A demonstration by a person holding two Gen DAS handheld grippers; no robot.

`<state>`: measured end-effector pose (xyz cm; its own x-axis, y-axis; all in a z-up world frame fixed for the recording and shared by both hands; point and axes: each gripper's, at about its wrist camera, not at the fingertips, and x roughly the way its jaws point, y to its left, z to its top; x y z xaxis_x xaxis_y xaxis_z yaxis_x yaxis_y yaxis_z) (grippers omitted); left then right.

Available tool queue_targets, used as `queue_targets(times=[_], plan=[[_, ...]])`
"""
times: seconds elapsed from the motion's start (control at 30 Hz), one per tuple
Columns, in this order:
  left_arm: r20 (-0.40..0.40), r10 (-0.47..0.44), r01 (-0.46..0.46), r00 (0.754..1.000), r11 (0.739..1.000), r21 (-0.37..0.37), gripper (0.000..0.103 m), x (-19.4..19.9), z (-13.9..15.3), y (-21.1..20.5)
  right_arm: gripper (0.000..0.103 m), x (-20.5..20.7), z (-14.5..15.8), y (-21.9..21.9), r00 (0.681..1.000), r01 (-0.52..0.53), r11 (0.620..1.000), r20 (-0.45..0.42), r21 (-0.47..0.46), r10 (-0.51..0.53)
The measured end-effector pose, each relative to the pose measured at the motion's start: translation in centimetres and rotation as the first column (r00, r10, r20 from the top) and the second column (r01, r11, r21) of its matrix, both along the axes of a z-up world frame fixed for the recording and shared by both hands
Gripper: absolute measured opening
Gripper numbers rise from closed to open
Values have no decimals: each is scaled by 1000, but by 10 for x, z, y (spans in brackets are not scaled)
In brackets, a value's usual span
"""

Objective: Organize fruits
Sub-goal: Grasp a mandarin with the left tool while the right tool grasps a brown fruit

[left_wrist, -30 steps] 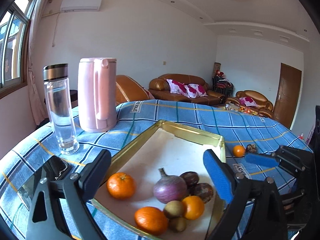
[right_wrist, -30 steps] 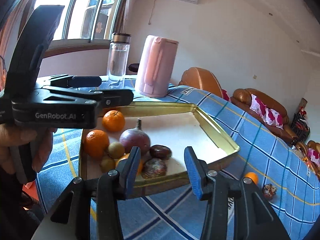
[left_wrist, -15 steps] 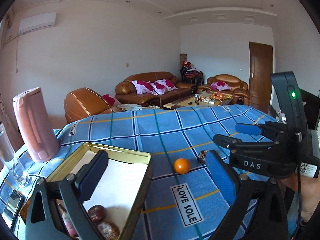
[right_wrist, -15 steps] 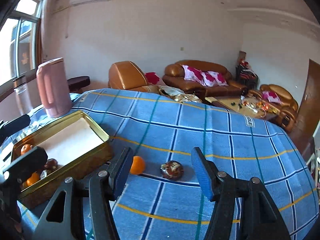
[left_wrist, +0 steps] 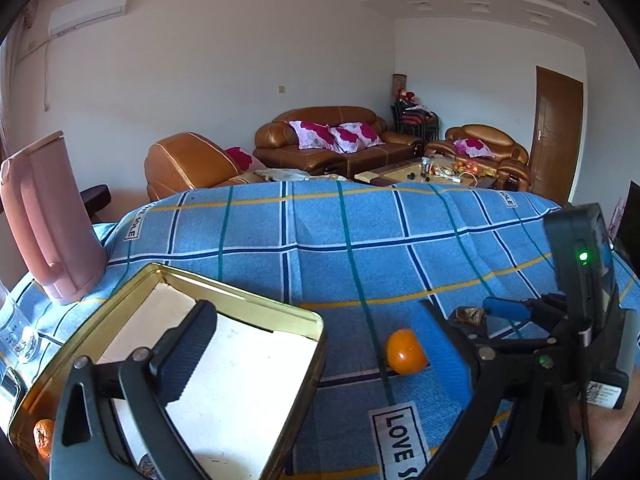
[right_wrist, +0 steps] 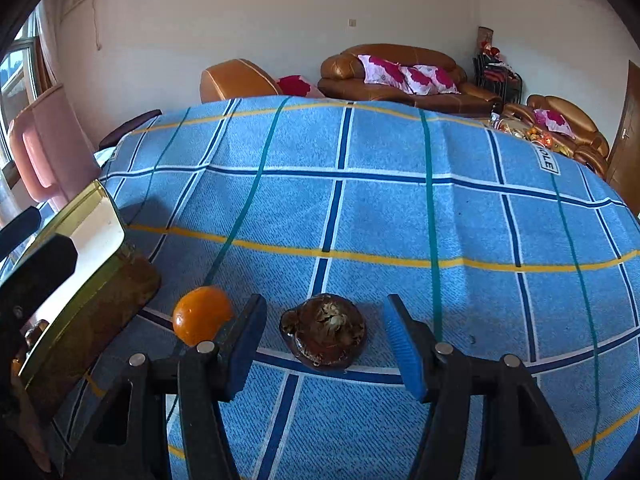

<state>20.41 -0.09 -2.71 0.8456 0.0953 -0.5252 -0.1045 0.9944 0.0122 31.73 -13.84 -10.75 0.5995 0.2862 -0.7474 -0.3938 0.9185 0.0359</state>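
Observation:
A small orange (right_wrist: 202, 314) and a dark brown mangosteen (right_wrist: 324, 332) lie on the blue checked cloth. My right gripper (right_wrist: 324, 338) is open with its jaws on either side of the mangosteen, not touching it. My left gripper (left_wrist: 320, 348) is open and empty, over the right end of the gold tray (left_wrist: 240, 296); the orange (left_wrist: 406, 351) sits between its jaws, further ahead. The tray holds an orange (left_wrist: 43, 438) at its near left corner; other fruit there is mostly hidden. The right gripper also shows in the left wrist view (left_wrist: 504, 310).
A pink kettle (left_wrist: 44, 220) and a glass bottle (left_wrist: 16, 336) stand left of the tray. The tray's gold wall (right_wrist: 92, 292) is at the left of the right wrist view. Brown sofas (left_wrist: 340, 140) and a coffee table are beyond the table.
Both grippers moved right and closer to the loose fruit. The right gripper's jaws now straddle the mangosteen. The tray's fruit has slid out of the left wrist view.

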Motion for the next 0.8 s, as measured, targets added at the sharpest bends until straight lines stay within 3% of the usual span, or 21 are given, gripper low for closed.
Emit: queue_targets(times=[0.1,0.17,0.27,0.4,0.53,0.67,0.7,0.73,0.8], plan=[[-20,-53,53,998,999,5,98,3,-3,-11,50,4,-3,-6,1000,-6,1000,-31,29,7],[-36,-90,90,995,996,17,91,7,-4,-22,50,1,-3,-9,999,-17,999,-30,30,18],[-73,-155,156,985,988,9,76,14,-7,-37,50,-7,-2,-24,1000,-2,1000,-15,27,2],[-168,-220,229,961,973,36,55,34,-22,-60,50,-11,2,-56,999,51,993,-4,109,-51],[-251,-232,247,940,968,31,52,49,-38,-69,50,-12,4,-66,998,61,987,3,152,-62],[-300,-239,254,924,967,13,52,59,-53,-69,50,-15,8,-58,999,39,992,30,124,-43],[-314,-244,258,918,966,4,50,62,-58,-68,50,-15,8,-56,999,36,993,36,115,-40],[-335,-249,260,909,966,-13,40,65,-61,-66,50,-16,9,-55,998,33,993,40,111,-38],[-324,-264,257,908,964,-66,39,65,-61,-60,50,-18,10,-56,998,32,993,50,112,-37]])
